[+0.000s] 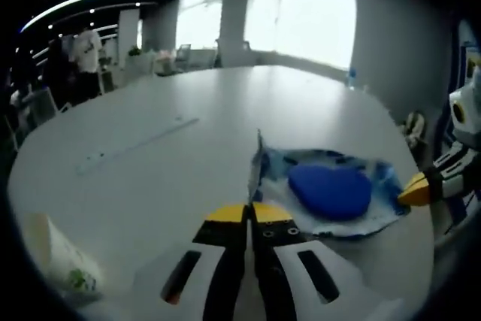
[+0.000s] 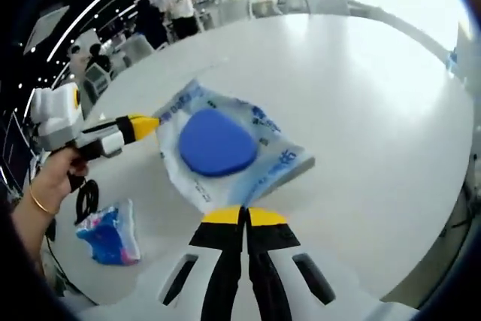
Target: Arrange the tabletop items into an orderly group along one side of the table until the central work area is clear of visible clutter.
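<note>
Yellow-tipped jaws of your right gripper point(image 2: 244, 217) are together, clamped on the near edge of the blue-and-white packet point(image 2: 225, 152); in the left gripper view your left gripper point(image 1: 251, 212) has its jaws pressed together too, pinching the packet point(image 1: 331, 189) by its upturned edge. So both of you hold one packet from opposite sides, above or on the white table point(image 1: 173, 155), roughly mid-table; whether it is lifted clear, can't tell. Judged step: carrying it to the side group. Do it well by moving both hands together at one pace so the film isn't torn or stretched, keep it low and level, and release one side only once it is down at the edge. Just past the right gripper's jaws, low left, a second blue packet point(image 2: 111, 232) lies near the table edge, likely the group's spot. A white paper cup point(image 1: 64, 264) with green print sits near the left gripper, cut off by the frame. Your hand point(image 2: 52, 178) on the left gripper handle shows in the right gripper view. Print on the packet is unreadable. Far off, a faint long strip point(image 1: 135, 144) on the tabletop is hard to identify, and people point(image 2: 176, 1) stand by the windows, blurred.
</note>
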### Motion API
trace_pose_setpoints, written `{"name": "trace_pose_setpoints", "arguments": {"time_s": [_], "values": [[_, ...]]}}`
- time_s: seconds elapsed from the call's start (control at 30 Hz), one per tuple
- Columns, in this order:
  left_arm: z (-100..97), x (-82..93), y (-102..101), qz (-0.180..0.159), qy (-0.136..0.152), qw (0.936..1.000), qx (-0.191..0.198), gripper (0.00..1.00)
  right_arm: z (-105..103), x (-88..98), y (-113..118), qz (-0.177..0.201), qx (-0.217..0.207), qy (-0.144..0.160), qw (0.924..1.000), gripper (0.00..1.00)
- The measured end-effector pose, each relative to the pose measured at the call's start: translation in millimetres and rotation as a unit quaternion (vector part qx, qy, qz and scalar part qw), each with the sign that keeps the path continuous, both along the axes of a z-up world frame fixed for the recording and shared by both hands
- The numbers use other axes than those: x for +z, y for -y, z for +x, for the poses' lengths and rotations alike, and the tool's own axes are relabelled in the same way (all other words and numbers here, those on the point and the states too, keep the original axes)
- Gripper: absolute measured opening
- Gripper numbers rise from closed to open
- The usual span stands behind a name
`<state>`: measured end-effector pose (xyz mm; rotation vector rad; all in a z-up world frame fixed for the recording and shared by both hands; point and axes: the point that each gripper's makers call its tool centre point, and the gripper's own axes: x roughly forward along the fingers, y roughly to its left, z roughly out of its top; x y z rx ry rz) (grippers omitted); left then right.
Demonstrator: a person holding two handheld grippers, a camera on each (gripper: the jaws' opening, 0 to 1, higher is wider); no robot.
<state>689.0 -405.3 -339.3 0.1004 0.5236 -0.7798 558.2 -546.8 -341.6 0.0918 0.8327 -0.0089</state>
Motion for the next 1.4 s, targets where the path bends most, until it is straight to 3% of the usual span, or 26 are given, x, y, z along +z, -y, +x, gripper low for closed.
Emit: {"name": "trace_pose_setpoints", "arguments": {"time_s": [0.1, 0.23, 0.37, 0.8, 1.0, 1.13, 1.4], "values": [[-1.7, 6.5, -4, -0.007, 0.008, 0.9999, 0.011, 0.00, 9, 12.2, 1, -0.027, 0.013, 0.016, 0.9994, 0.01], [-3.5, 16.8, -19, -0.010, 0.016, 0.9994, 0.030, 0.00, 20, 17.0, -3, -0.027, 0.022, 0.020, 0.9992, 0.01], [-5.8, 33.6, -38, -0.051, 0.011, 0.9961, 0.070, 0.00, 32, 22.6, -10, -0.018, 0.039, 0.028, 0.9987, 0.01], [-7.6, 52.4, -73, -0.066, 0.033, 0.9906, 0.115, 0.00, 84, 56.4, -29, -0.073, 0.104, 0.072, 0.9893, 0.01], [-7.6, 58.3, -86, -0.075, 0.040, 0.9865, 0.140, 0.00, 112, 70.4, -36, -0.066, 0.109, 0.103, 0.9865, 0.01], [-9.5, 59.5, -96, -0.099, 0.032, 0.9804, 0.167, 0.00, 122, 69.5, -43, -0.073, 0.120, 0.107, 0.9843, 0.01], [-7.1, 46.2, -111, -0.106, 0.017, 0.9716, 0.211, 0.00, 151, 59.4, -61, -0.077, 0.163, 0.119, 0.9764, 0.01]]}}
